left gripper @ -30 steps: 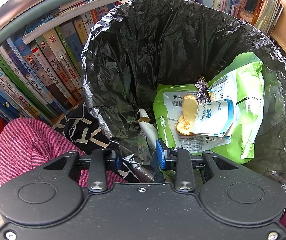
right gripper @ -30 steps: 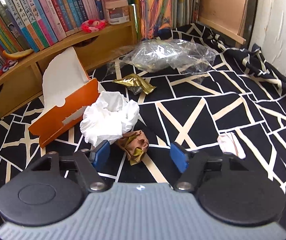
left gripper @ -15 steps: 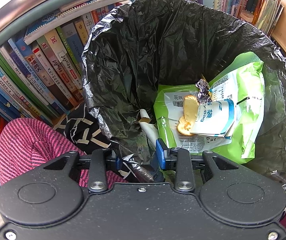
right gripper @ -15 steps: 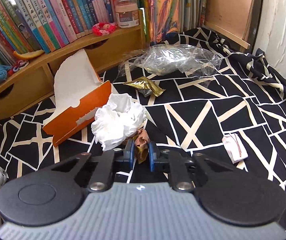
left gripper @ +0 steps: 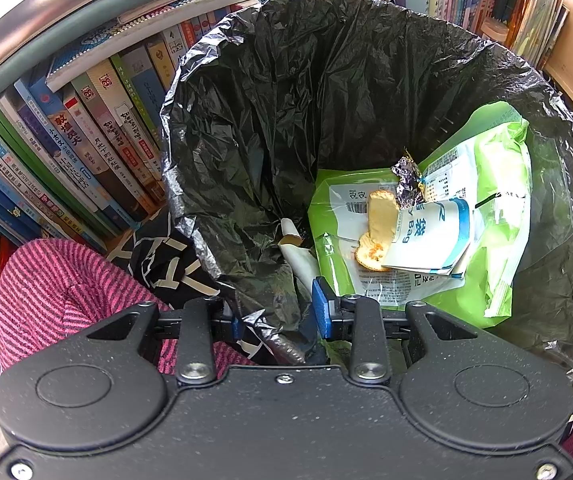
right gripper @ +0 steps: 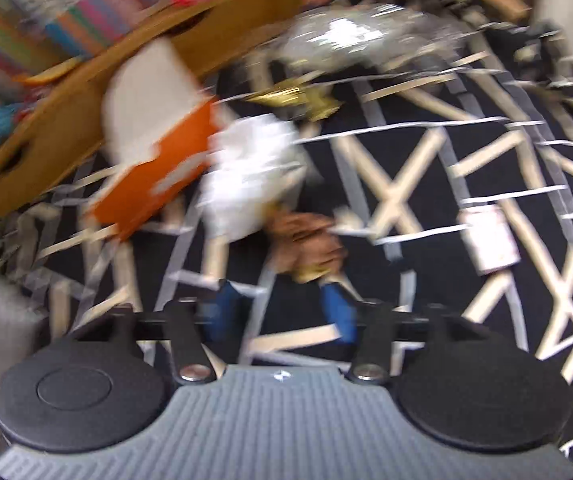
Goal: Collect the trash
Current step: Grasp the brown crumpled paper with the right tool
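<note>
In the left wrist view, my left gripper (left gripper: 278,316) is shut on the near rim of a bin lined with a black trash bag (left gripper: 326,80). Inside lie a green snack bag (left gripper: 498,200), a white pouch, a cracker and a foil scrap. The right wrist view is blurred. My right gripper (right gripper: 282,308) is opening, its blue pads apart. A crumpled brown wrapper (right gripper: 306,240) lies on the black patterned cloth just beyond the tips, and neither pad presses on it.
Around the brown wrapper lie a white tissue wad (right gripper: 250,176), an orange tissue box (right gripper: 158,172), a gold wrapper (right gripper: 294,96), a clear plastic bag (right gripper: 350,40) and a small white packet (right gripper: 490,236). A wooden shelf (right gripper: 86,92) stands behind. Books (left gripper: 86,140) crowd the bin.
The right gripper was open a second ago, closed on the brown wrapper half a second ago, and has opened again while swinging fast. The left gripper has not moved.
</note>
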Demonstrator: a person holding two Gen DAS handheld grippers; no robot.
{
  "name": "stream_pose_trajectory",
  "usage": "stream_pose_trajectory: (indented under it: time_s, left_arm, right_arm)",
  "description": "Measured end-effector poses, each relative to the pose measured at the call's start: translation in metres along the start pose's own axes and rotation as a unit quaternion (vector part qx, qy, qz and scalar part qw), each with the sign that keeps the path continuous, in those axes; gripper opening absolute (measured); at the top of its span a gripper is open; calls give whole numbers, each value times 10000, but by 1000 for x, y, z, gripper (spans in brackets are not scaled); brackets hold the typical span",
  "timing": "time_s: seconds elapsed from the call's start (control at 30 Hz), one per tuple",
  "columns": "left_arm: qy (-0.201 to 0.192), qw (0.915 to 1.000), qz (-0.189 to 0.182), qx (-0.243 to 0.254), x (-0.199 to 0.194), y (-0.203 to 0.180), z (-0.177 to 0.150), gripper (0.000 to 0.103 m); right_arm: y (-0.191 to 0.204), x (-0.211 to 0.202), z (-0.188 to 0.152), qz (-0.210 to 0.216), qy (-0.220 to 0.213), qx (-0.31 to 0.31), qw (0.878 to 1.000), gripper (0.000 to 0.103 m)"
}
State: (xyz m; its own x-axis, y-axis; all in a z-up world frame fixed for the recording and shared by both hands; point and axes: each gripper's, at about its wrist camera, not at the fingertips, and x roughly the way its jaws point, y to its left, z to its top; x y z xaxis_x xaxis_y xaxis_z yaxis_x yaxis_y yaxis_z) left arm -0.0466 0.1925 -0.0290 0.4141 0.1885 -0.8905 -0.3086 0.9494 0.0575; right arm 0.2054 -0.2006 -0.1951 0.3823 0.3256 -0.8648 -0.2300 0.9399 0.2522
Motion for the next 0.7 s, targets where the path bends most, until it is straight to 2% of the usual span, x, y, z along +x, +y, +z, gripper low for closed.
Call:
stream_pose_trajectory:
  time_s: [0.07,0.13,0.27,0.37,0.47,0.5,0.53,0.57,0.7]
  left_arm:
    - [11,10000,2,6,1,0,0,31]
    - [16,10000,17,26,2,-1,0,31]
    - [23,10000,20,34,3,-1,0,31]
    - [25,10000,25,41,3,-1,0,31]
    - [25,10000,26,41,3,-1,1,31]
    - [24,10000,27,40,3,-1,1,31]
    - [23,10000,22,40,3,-1,1,31]
    - [22,10000,21,42,3,-1,1,31]
    - [-2,10000,1,16,3,1,0,31]
  right_arm:
    - [4,-7,2,-186,-188,-102,9996,73]
    - [5,-6,2,-444,-368,-161,9982,82]
    - [2,6,-2,-785,-769,-221,9937,86]
    - [0,9,-6,-803,-1062,-152,9910,86]
    - [-1,6,-7,-605,-1238,-20,9905,84]
    - [-1,6,-6,-481,-1212,60,9914,65]
    - [0,6,-5,-412,-1123,152,9927,37]
    - [2,8,-5,-450,-1027,237,9934,23]
    - [21,10,-13,-532,-837,36,9951,14]
